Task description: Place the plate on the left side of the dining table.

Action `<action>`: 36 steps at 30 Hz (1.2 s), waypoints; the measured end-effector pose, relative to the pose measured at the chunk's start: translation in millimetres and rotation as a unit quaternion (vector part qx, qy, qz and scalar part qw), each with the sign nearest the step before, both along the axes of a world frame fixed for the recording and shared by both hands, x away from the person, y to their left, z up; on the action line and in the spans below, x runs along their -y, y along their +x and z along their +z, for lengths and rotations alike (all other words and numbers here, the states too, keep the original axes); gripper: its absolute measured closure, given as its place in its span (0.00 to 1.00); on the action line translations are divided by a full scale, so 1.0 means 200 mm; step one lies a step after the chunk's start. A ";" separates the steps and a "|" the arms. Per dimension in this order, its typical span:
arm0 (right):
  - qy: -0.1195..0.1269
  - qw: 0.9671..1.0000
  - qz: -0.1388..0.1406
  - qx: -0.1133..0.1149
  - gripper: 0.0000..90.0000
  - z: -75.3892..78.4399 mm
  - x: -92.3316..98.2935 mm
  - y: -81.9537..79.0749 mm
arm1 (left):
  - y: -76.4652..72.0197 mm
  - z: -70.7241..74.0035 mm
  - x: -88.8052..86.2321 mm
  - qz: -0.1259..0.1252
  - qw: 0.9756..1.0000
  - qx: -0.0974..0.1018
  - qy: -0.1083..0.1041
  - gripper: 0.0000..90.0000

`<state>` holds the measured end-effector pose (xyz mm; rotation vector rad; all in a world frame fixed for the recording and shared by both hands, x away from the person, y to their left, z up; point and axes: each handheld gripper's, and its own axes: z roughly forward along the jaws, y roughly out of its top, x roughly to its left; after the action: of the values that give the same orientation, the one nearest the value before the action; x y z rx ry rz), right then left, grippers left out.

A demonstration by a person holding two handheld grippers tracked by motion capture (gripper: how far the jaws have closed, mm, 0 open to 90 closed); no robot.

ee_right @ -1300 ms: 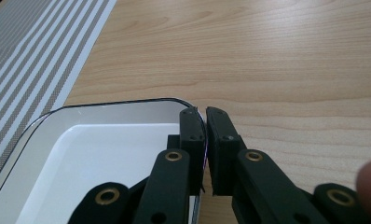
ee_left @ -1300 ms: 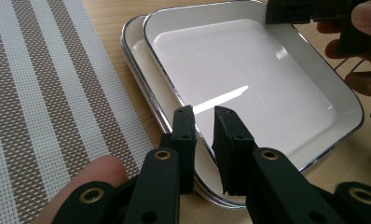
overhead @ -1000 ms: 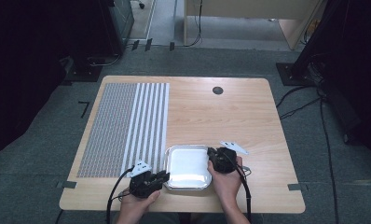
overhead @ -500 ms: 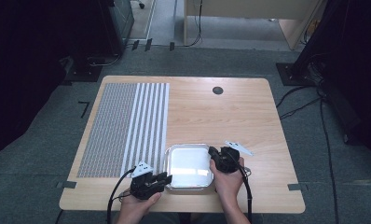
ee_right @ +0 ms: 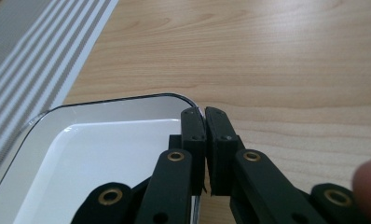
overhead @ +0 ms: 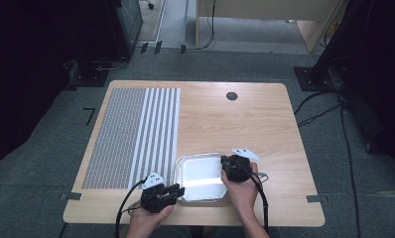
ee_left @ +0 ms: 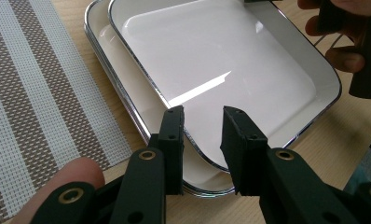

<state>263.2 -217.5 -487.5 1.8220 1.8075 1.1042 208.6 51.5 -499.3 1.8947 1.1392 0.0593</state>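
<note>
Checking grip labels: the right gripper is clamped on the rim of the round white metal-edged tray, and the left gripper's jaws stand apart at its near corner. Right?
Not quite: the white metal-edged tray is square with rounded corners, not round, as the high view shows. The right gripper is clamped on its rim; the left gripper stands apart at its near corner.

Near edge of worktop (overhead: 265, 129) crowded: two stacked white trays (overhead: 201, 176), upper one skewed on the lower. Left gripper (ee_left: 200, 135) sits at their near corner, jaws apart with the upper tray's rim between them, pads clear. Right gripper (ee_right: 205, 140) clamps the right rim, blocking that side. Woven placemat (overhead: 131, 134) lies flat just left of the trays, no barrier. Far half open wood; small dark disc (overhead: 231, 95) near the far edge.
</note>
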 end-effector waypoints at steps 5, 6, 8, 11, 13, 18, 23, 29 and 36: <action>0.057 0.998 -0.024 -0.014 0.98 -0.02 0.05 0.00 | 0.01 0.01 -0.03 0.010 1.000 0.003 -0.013 0.75; 0.059 0.998 -0.027 -0.015 0.98 -0.02 0.05 0.00 | 0.01 0.01 -0.03 0.011 1.000 0.001 -0.014 0.75; 0.065 0.997 -0.033 -0.012 0.98 -0.03 0.05 -0.01 | 0.01 0.01 -0.02 0.008 1.000 -0.003 -0.013 0.75; 0.066 0.997 -0.040 -0.005 0.98 -0.03 0.05 -0.02 | 0.00 0.01 -0.01 -0.004 1.000 -0.010 -0.010 0.73; 0.068 0.997 -0.042 -0.002 0.98 -0.03 0.05 -0.03 | 0.00 0.00 0.01 -0.008 1.000 -0.022 -0.012 0.70; 0.067 0.996 -0.052 0.005 0.99 -0.04 0.04 -0.04 | 0.00 0.00 0.01 -0.003 0.999 -0.032 -0.014 0.69; 0.061 0.997 -0.054 0.007 0.99 -0.04 0.03 -0.04 | 0.01 0.01 0.05 0.026 0.999 -0.044 0.004 0.73; 0.062 0.996 -0.056 0.013 0.99 -0.04 0.03 -0.05 | 0.01 0.01 0.08 0.060 0.997 -0.024 0.031 0.82; 0.063 0.996 -0.058 0.013 0.98 -0.04 0.05 -0.05 | 0.05 0.02 0.09 0.077 0.996 -0.027 0.021 0.88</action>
<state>252.4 -227.7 -494.7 1.9469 1.6280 1.2157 217.7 34.3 -494.9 1.8524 1.3286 0.1188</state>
